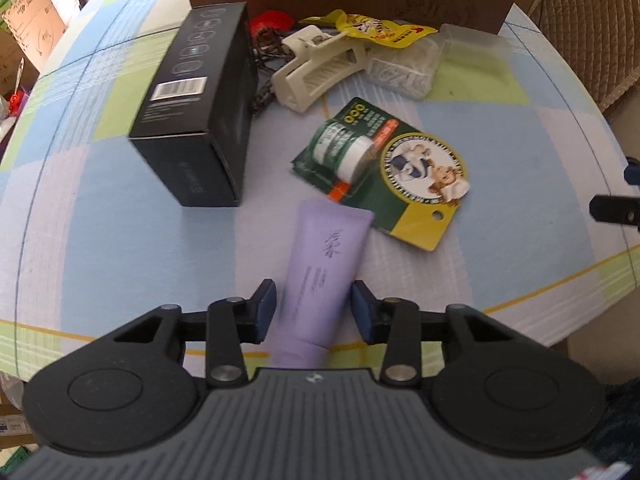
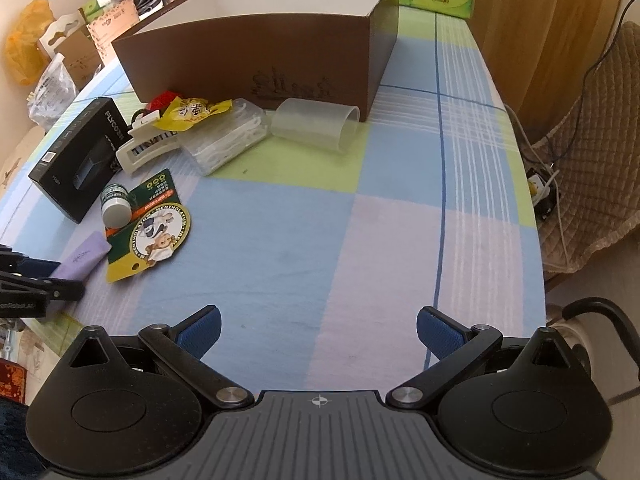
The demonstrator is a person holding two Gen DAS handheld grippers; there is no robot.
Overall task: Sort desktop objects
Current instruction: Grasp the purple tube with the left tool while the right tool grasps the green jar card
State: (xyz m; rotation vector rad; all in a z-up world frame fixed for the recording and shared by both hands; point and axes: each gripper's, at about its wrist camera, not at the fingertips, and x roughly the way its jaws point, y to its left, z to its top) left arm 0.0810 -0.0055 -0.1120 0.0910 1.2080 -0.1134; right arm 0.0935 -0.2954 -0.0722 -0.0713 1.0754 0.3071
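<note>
A lilac tube (image 1: pixel 324 264) lies on the checked tablecloth, pointing away from me. My left gripper (image 1: pixel 314 306) is open, its blue pads (image 1: pixel 266 308) flanking the tube's lower half with a small gap on each side. Beyond it lie a green blister card with a small balm jar (image 1: pixel 384 172) and a black carton (image 1: pixel 200 108). In the right wrist view the tube (image 2: pixel 82 258) is at the far left. My right gripper (image 2: pixel 319 334) stands wide open over bare cloth, holding nothing. The open brown box (image 2: pixel 256 52) stands at the back.
In front of the brown box lie a white hair claw (image 2: pixel 146 148), a yellow snack packet (image 2: pixel 192 114), a clear case of white picks (image 2: pixel 228 138) and a clear plastic sleeve (image 2: pixel 316 124). A quilted chair (image 2: pixel 592 184) stands off the table's right edge.
</note>
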